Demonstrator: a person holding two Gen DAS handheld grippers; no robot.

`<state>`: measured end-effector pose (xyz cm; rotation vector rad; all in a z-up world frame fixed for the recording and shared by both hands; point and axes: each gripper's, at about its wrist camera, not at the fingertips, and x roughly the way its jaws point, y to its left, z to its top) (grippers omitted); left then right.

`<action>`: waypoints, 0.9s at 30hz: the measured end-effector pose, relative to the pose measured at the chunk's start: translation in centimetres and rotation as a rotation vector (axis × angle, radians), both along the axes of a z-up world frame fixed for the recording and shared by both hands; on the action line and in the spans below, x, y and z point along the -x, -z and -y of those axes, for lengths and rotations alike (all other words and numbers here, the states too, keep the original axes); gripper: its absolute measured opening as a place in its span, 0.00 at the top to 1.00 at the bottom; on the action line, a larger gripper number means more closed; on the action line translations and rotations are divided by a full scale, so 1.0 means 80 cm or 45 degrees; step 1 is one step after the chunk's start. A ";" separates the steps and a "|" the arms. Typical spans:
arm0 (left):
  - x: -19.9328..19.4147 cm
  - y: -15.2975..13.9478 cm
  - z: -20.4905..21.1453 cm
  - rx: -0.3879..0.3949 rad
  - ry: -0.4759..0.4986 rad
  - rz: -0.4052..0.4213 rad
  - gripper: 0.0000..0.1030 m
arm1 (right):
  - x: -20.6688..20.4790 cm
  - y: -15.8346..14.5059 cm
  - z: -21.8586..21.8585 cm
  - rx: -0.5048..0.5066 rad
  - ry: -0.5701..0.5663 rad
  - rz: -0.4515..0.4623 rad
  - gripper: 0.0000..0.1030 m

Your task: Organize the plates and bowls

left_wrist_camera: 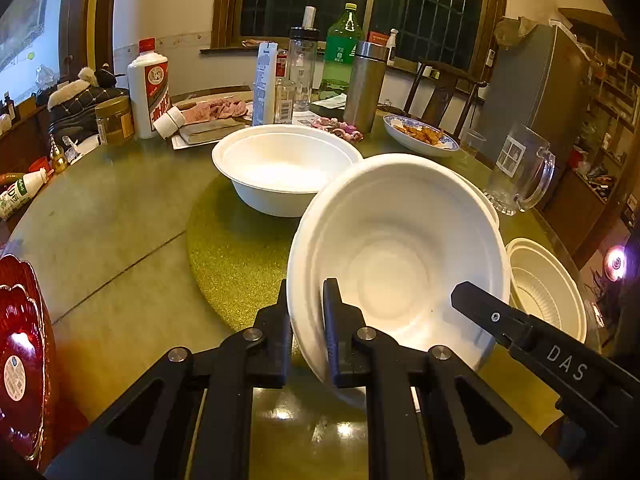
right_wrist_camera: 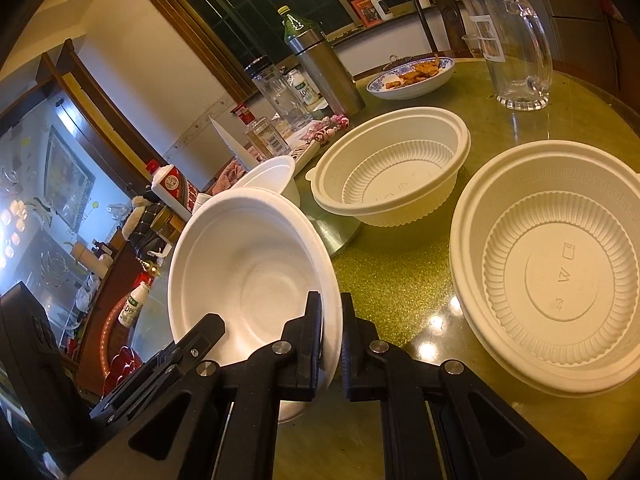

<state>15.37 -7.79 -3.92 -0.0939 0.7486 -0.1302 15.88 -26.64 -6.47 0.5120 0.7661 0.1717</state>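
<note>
A plain white bowl point(left_wrist_camera: 392, 264) point(right_wrist_camera: 248, 272) is tilted on its edge over the gold mat, its inside facing the cameras. My left gripper point(left_wrist_camera: 307, 286) is shut on its left rim. My right gripper point(right_wrist_camera: 330, 298) is shut on the opposite rim. Each wrist view shows one of the other gripper's fingers point(left_wrist_camera: 472, 300) point(right_wrist_camera: 208, 328) at the bowl's edge. A second plain white bowl point(left_wrist_camera: 284, 168) point(right_wrist_camera: 276, 172) stands upright behind it. Ribbed cream plastic bowls stand to the right, one near point(right_wrist_camera: 560, 264) point(left_wrist_camera: 548, 292) and one farther back point(right_wrist_camera: 392, 168).
A red glass plate point(left_wrist_camera: 20, 340) lies at the table's left edge. A glass mug point(left_wrist_camera: 516, 168) point(right_wrist_camera: 512, 48) and a blue-patterned dish of food point(left_wrist_camera: 420, 136) point(right_wrist_camera: 412, 76) stand at the back right. Bottles, a steel flask point(left_wrist_camera: 364, 84) and clutter line the far side.
</note>
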 end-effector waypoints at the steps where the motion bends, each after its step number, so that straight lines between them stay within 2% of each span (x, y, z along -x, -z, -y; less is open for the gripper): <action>1: 0.000 0.000 0.000 -0.001 0.000 0.002 0.89 | 0.001 -0.001 0.000 0.005 0.001 0.003 0.93; 15: 0.005 -0.004 0.008 -0.033 -0.006 0.035 0.88 | 0.006 -0.008 0.002 0.034 0.018 0.039 0.92; 27: 0.029 -0.032 0.002 -0.104 -0.057 0.089 0.88 | 0.011 -0.022 -0.003 0.007 -0.022 0.094 0.92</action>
